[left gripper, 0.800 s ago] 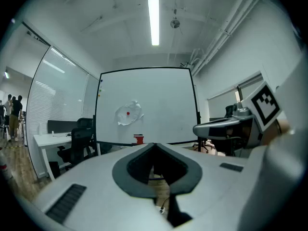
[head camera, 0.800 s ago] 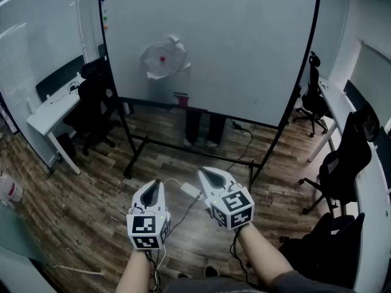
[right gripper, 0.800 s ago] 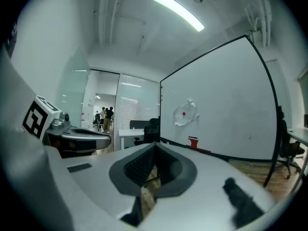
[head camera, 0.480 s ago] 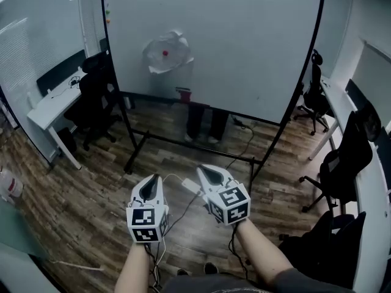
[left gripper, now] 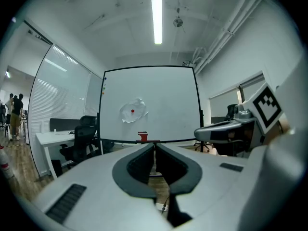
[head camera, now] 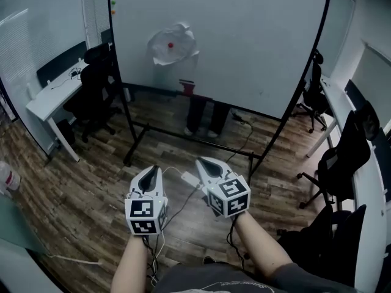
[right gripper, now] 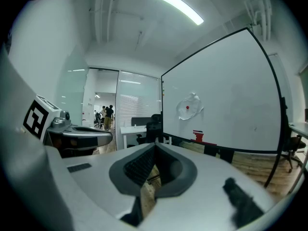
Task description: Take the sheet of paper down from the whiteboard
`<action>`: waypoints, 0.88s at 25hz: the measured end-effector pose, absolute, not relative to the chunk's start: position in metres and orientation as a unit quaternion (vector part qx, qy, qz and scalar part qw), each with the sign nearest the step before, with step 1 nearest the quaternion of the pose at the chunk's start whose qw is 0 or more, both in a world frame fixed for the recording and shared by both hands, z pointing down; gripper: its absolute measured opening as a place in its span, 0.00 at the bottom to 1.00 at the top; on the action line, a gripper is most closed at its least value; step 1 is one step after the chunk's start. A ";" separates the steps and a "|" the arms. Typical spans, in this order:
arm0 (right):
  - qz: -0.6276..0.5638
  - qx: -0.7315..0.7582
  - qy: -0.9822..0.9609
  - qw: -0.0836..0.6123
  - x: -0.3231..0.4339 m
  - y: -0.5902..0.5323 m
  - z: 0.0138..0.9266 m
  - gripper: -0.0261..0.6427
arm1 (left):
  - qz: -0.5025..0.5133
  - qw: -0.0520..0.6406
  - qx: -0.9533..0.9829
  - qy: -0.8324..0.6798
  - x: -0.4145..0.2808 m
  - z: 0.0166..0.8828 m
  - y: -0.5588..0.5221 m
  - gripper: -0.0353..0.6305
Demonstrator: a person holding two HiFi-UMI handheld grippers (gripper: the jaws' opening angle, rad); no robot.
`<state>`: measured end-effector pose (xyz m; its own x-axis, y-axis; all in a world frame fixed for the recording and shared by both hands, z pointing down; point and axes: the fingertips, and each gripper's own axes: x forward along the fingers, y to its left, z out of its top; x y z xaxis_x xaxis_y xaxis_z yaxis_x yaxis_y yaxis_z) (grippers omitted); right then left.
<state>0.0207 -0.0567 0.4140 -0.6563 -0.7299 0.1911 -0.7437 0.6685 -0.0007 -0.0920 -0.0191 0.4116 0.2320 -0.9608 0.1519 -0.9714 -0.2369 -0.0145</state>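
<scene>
A crumpled white sheet of paper [head camera: 173, 44] is pinned by a small red magnet [head camera: 170, 44] to the upper left of a large wheeled whiteboard [head camera: 244, 47]. The paper [left gripper: 133, 111] also shows in the left gripper view and the paper [right gripper: 189, 107] in the right gripper view, far ahead. My left gripper [head camera: 150, 171] and right gripper [head camera: 203, 162] are held side by side, well short of the board, over the wooden floor. Both have their jaws shut with nothing between them.
A red eraser [head camera: 187, 86] sits on the board's tray. A person's legs [head camera: 201, 118] show behind the board. A white desk [head camera: 52, 99] and black chair [head camera: 95, 96] stand left; black chairs [head camera: 342, 163] and a desk line the right. A cable and power strip [head camera: 189, 180] lie on the floor.
The whiteboard and paper have shifted slightly up and right in the head view as the view came a little closer. Both grippers kept their pose, still shut.
</scene>
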 end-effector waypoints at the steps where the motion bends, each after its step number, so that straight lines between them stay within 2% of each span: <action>1: 0.038 0.409 -0.907 0.088 0.018 -0.057 0.415 0.07 | 0.064 0.042 0.784 -0.616 -0.096 0.412 -0.018 0.09; 11: 0.057 0.437 -0.893 0.098 0.008 -0.060 0.438 0.07 | 0.061 0.055 0.790 -0.607 -0.128 0.428 -0.020 0.09; 22: 0.075 0.431 -0.895 0.081 -0.002 -0.152 0.449 0.07 | 0.064 0.058 0.790 -0.607 -0.136 0.432 -0.097 0.09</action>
